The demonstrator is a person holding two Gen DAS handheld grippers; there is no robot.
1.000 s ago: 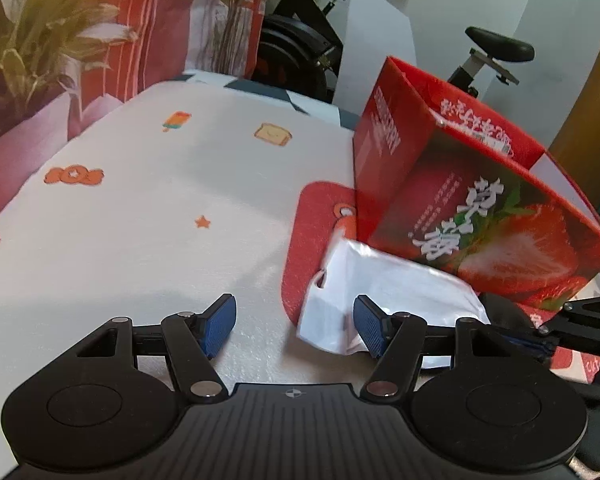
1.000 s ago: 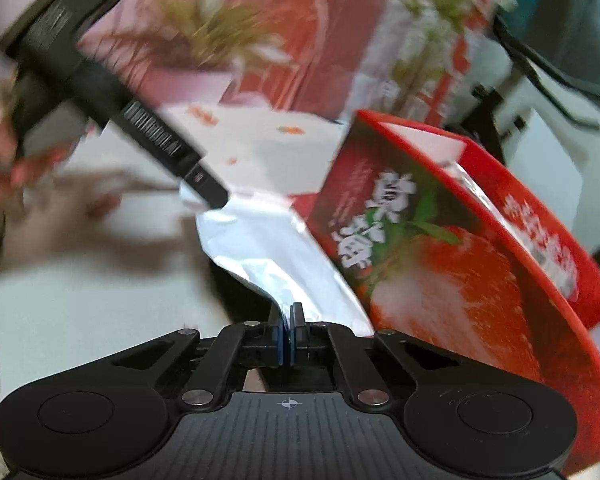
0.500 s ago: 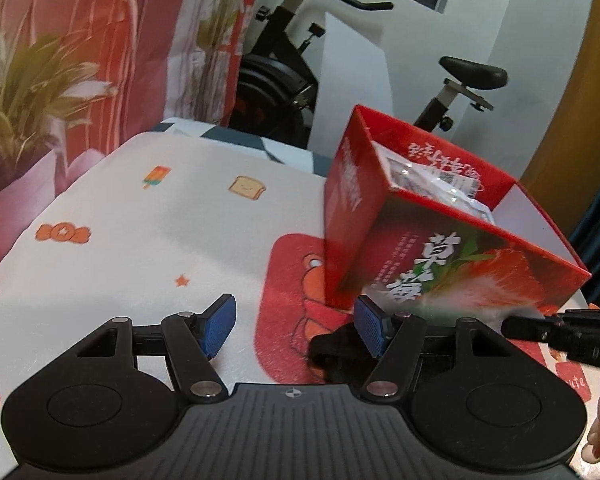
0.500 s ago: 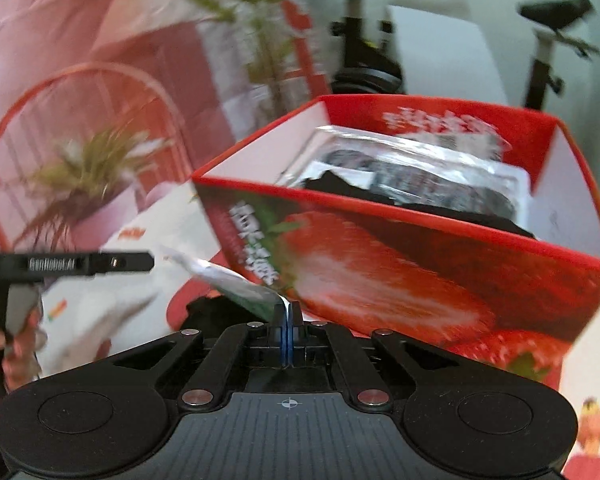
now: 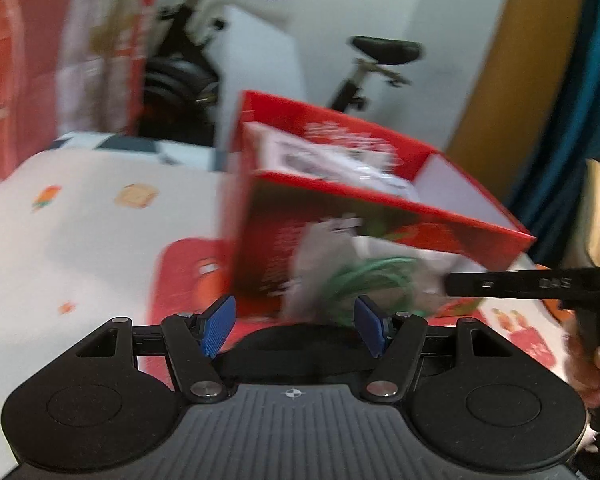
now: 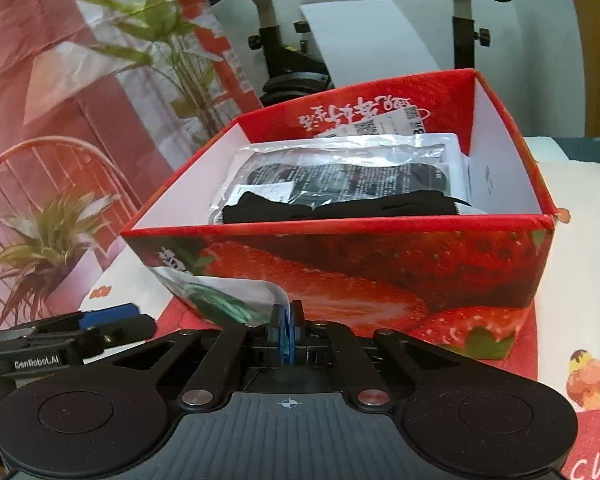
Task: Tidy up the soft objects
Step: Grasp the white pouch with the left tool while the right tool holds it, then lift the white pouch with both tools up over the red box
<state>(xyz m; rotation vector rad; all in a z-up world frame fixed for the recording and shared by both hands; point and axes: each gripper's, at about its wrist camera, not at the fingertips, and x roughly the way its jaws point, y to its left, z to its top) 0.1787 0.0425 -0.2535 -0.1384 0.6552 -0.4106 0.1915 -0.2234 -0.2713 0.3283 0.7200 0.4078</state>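
The right hand-held gripper [image 6: 287,322] is clamped tight on the edge of a thin clear plastic pouch [image 6: 224,294] with a green coil inside, hanging just in front of the open red strawberry-printed cardboard box [image 6: 380,268]. The pouch looks light, limp and slippery, so a pinch on its flat sealed edge suits it best. The left hand-held gripper [image 5: 296,330] stands open and empty. The right wrist view shows black packaged items [image 6: 340,192] already in the box; the left view, blurred, seems to show the pouch dangling free above the white patterned table [image 5: 80,240].
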